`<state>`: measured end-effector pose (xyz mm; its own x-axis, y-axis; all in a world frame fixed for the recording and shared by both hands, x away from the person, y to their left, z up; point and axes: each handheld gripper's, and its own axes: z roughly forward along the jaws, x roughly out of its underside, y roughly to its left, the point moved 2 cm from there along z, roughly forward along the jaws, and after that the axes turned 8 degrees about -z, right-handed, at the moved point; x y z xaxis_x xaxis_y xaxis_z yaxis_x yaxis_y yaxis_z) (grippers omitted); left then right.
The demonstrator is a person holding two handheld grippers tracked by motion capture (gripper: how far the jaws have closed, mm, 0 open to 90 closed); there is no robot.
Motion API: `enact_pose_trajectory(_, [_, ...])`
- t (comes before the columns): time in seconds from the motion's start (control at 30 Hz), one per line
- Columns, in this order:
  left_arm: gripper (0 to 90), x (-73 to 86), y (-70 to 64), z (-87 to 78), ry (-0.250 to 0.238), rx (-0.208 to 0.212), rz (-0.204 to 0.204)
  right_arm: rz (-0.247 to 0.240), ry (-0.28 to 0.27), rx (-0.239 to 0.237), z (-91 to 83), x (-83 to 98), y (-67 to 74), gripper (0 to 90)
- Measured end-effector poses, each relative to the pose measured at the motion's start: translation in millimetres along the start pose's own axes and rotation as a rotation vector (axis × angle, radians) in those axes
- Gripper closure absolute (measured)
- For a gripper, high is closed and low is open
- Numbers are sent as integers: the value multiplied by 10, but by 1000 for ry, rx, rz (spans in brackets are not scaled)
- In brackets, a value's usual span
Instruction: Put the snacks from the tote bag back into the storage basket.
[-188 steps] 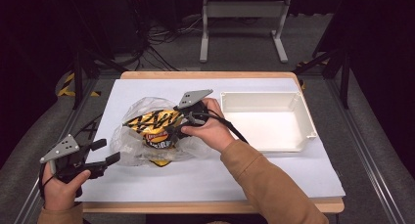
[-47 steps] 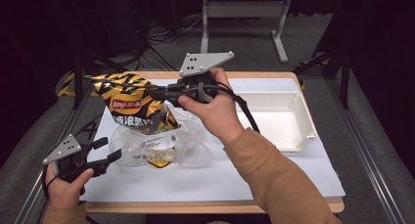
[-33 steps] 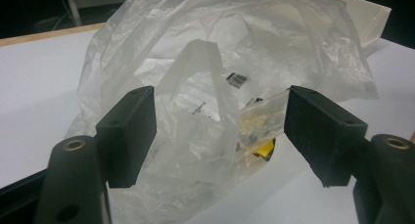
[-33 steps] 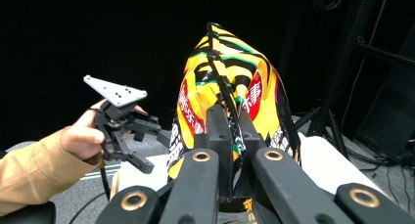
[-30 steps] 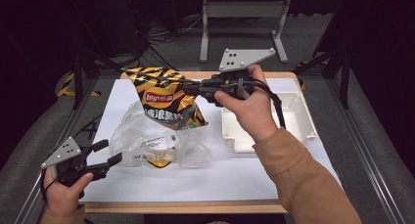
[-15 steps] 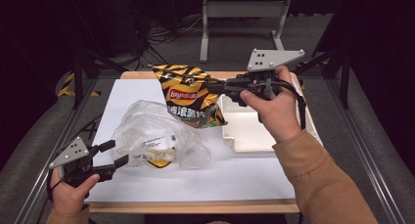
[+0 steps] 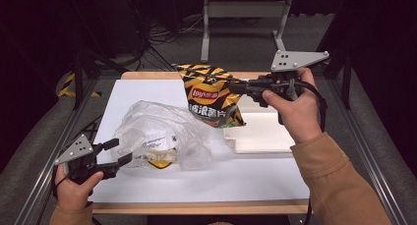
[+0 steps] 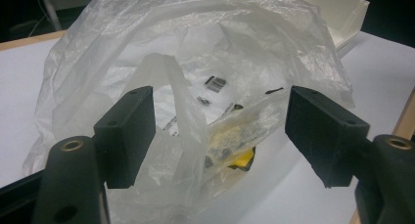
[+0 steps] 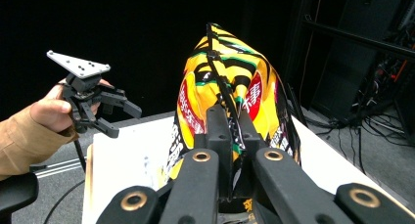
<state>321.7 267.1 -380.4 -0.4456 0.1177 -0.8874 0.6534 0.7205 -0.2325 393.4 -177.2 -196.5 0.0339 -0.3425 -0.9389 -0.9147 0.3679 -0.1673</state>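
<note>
Above tray, chip bag gripped

Three cameras, one table

The high view looks forward and down from above the person's side, far enough to see the whole white table. The left gripper view sits very close to the plastic bag, looking across the table. The right gripper view looks along its jaws, close to the chip bag. The high view shares both bags with them.
</note>
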Motion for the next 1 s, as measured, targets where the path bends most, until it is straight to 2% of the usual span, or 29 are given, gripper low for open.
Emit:
enact_pose_trajectory(0.43, [237, -25, 11, 24, -17, -14, 2, 33, 13, 53, -252, 210, -212, 899])
enact_pose_trajectory(0.87, [229, -75, -14, 25, -11, -32, -4, 44, 20, 54, -449, 448, -400, 899])
enact_pose_trajectory(1.0, [229, -90, -39, 76, -23, -54, -12, 46, 28, 53, -482, 553, -470, 899])
